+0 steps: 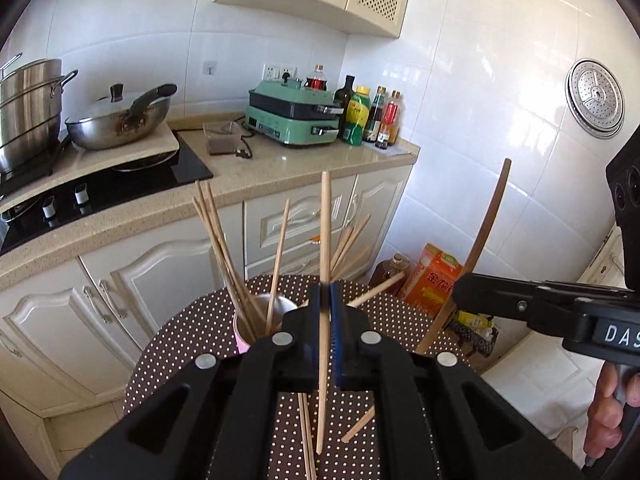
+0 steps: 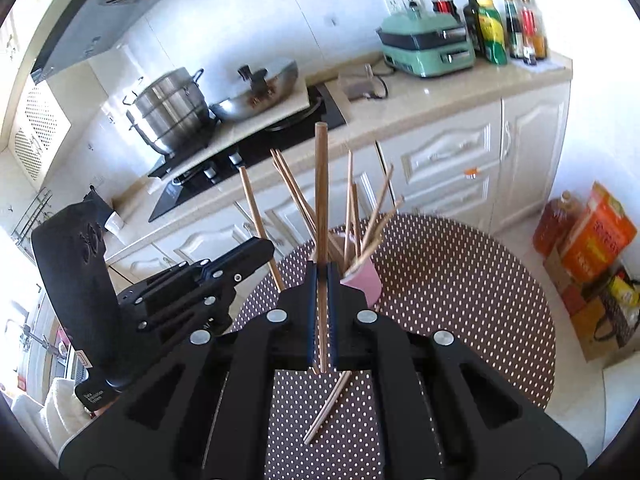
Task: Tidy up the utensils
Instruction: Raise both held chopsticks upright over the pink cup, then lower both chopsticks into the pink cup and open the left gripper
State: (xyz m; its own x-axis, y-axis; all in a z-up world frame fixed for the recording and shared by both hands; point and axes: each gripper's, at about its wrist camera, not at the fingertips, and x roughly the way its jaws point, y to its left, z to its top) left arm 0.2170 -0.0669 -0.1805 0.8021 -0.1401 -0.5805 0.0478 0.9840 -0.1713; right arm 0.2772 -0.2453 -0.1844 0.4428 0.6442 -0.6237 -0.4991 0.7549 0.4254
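Note:
A pink cup [image 1: 242,336] [image 2: 366,280] with a metal inside stands on a round brown polka-dot table [image 1: 168,344] [image 2: 460,280] and holds several wooden chopsticks [image 1: 216,240] [image 2: 296,196]. My left gripper [image 1: 326,300] is shut on one upright chopstick [image 1: 325,216] just right of the cup. My right gripper [image 2: 320,276] is shut on another upright chopstick [image 2: 321,176] just in front of the cup; it also shows in the left wrist view [image 1: 456,292] with its chopstick [image 1: 486,232]. Loose chopsticks lie on the table [image 1: 306,432] [image 2: 328,408].
A kitchen counter [image 1: 260,168] behind the table carries a hob, a steel pot [image 1: 28,108], a wok [image 1: 120,120], a green appliance [image 1: 292,116] and bottles [image 1: 372,116]. Cupboards [image 1: 132,280] stand below. An orange bag [image 1: 436,276] and oil bottle sit on the floor.

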